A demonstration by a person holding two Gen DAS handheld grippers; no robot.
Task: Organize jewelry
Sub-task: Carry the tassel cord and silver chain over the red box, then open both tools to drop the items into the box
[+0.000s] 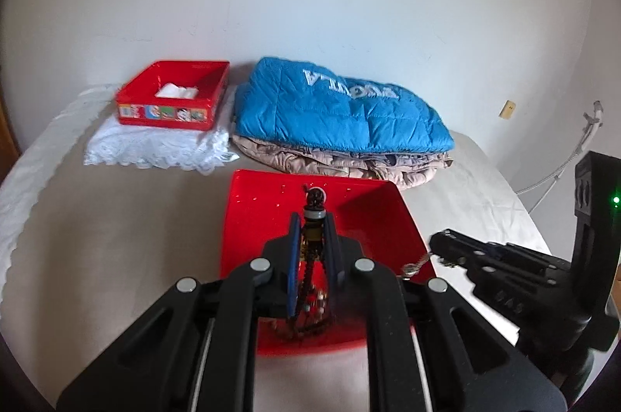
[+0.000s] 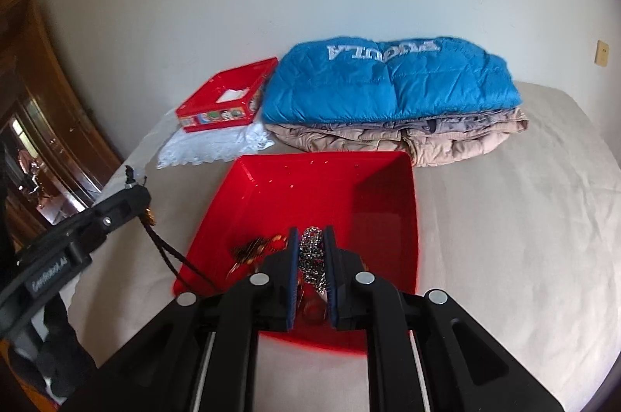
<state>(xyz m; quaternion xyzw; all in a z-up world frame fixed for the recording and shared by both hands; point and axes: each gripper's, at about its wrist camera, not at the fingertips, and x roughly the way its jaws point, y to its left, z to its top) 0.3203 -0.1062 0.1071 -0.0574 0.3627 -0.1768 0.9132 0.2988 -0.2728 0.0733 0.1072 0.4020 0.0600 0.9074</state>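
Note:
A red tray (image 1: 368, 214) (image 2: 372, 186) lies on the bed in front of both grippers, with a heap of jewelry (image 2: 256, 249) at its near end. My left gripper (image 1: 313, 218) is shut on a dark beaded necklace (image 1: 313, 237) whose black cord (image 2: 167, 249) trails down into the tray. My right gripper (image 2: 311, 231) is shut on a silver chain (image 2: 310, 249) and holds it just above the tray. In the left wrist view the right gripper (image 1: 446, 245) shows at the tray's right edge with the chain (image 1: 413, 266) dangling.
A small red box (image 1: 174, 93) (image 2: 225, 101) with something white inside sits on a white lace cloth (image 1: 155, 140) at the back left. A folded blue jacket (image 1: 337, 109) (image 2: 388, 82) lies on beige clothes behind the tray. A wooden wardrobe (image 2: 46, 124) stands at left.

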